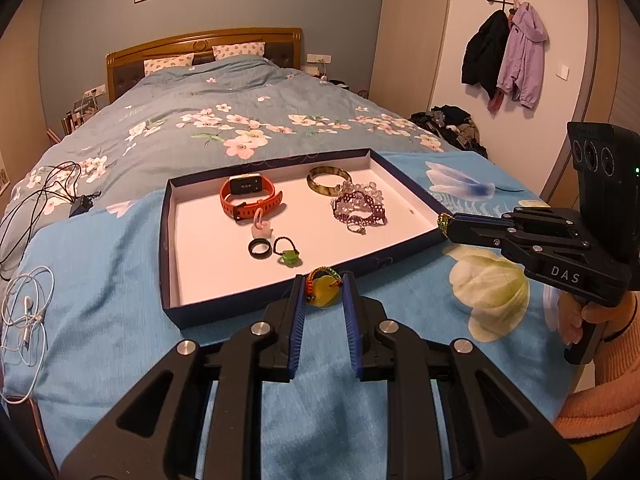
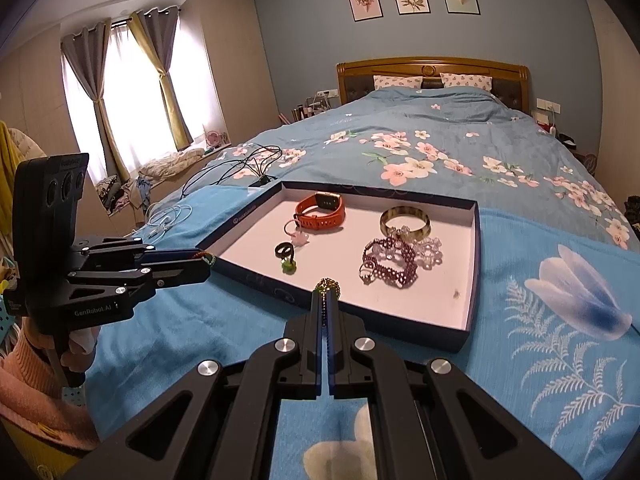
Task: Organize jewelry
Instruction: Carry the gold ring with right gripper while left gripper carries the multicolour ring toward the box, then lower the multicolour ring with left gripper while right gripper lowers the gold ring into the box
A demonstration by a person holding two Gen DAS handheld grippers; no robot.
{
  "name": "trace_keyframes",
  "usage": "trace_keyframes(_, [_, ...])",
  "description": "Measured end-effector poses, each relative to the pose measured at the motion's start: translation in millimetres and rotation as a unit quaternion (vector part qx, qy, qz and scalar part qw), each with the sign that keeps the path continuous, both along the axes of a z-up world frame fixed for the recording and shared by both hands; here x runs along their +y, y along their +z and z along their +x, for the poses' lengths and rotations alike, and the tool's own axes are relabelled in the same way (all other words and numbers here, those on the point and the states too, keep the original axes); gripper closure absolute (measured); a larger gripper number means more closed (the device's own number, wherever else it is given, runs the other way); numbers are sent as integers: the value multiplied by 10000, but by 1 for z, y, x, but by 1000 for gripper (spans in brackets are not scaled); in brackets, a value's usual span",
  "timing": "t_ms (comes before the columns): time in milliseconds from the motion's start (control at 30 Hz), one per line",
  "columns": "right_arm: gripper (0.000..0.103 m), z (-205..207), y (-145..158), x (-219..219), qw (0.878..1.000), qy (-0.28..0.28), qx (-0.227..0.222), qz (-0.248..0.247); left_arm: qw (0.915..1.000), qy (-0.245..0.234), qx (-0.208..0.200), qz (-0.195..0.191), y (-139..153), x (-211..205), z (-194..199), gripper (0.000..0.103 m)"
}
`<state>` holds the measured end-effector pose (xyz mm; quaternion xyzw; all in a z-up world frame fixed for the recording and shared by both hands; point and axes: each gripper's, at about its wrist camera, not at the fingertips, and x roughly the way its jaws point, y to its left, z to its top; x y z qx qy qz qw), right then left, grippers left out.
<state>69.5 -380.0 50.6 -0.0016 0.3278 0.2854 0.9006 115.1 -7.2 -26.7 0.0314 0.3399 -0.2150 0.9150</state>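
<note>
A dark blue tray (image 1: 240, 314) with a white floor lies on the blue bedspread. It holds an orange smartwatch (image 1: 248, 196), an amber bangle (image 1: 328, 180), purple beaded bracelets (image 1: 360, 208), a pink charm (image 1: 260, 226), a black ring (image 1: 259, 248) and a green-stone ring (image 1: 286, 254). My left gripper (image 1: 323, 280) hovers at the tray's near wall, shut on a yellow pendant (image 1: 324, 295) with a red-green cord. My right gripper (image 2: 327, 295) is shut on a small green-gold beaded piece (image 2: 328, 285) just before the tray's near wall (image 2: 280, 294); it shows too in the left wrist view, at the tray's right corner.
White earphones (image 1: 24, 312) and a black cable (image 1: 48, 188) lie on the bed left of the tray. A pile of clothes (image 1: 452, 124) sits by the bed's far right side. Coats (image 1: 508, 56) hang on the wall. A hand in an orange sleeve (image 1: 600, 380) holds the right gripper.
</note>
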Motion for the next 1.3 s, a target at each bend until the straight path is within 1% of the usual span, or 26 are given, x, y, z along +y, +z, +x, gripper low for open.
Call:
trace_keyframes(433, [102, 4, 3, 2, 10000, 6, -36, 3, 9999, 38, -131, 42, 6, -4, 9, 84])
trace_keyframes(700, [102, 17, 9, 1, 10000, -15, -73, -24, 9998, 103, -159, 59, 7, -2, 15, 84])
trace_keyframes(1300, [102, 41, 12, 3, 9999, -67, -84, -79, 9995, 240, -190, 96, 9, 2, 38, 84])
